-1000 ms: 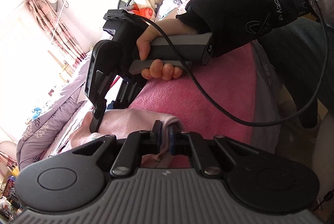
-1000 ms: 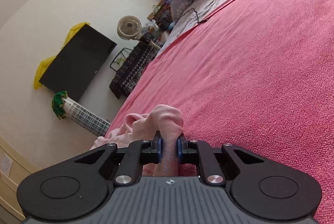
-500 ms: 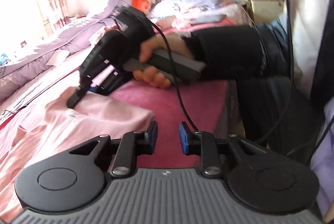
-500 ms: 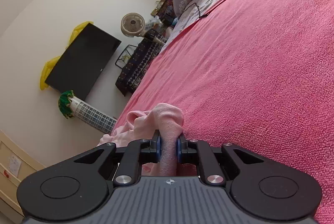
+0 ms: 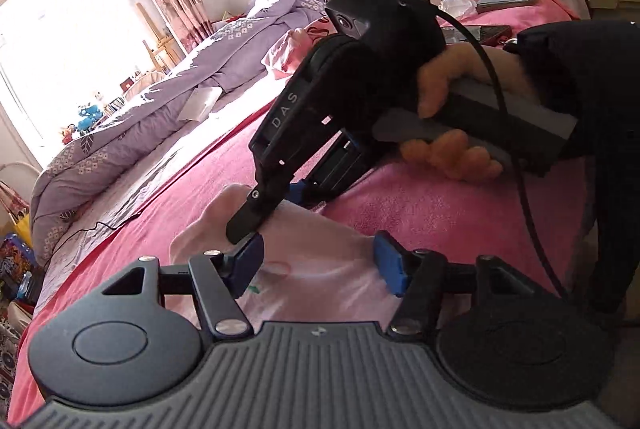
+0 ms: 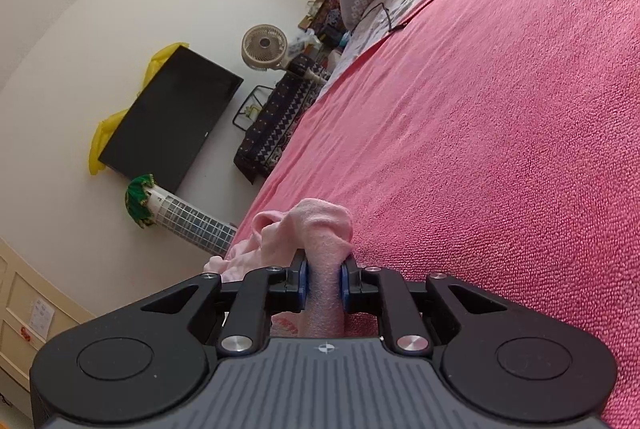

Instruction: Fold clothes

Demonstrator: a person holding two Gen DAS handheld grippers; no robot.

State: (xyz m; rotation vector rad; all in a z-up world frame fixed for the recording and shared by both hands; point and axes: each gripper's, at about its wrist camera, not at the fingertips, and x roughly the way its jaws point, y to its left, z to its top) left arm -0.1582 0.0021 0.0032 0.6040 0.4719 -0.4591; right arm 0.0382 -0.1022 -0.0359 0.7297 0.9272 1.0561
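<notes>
A bunched fold of the pink garment was clamped between the closed fingers of the right gripper, near the bed edge; the left gripper was held wide open over the cloth, gripping nothing

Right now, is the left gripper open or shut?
Open. The left gripper has its blue pads wide apart, with the pink garment lying between them, ungripped.
</notes>
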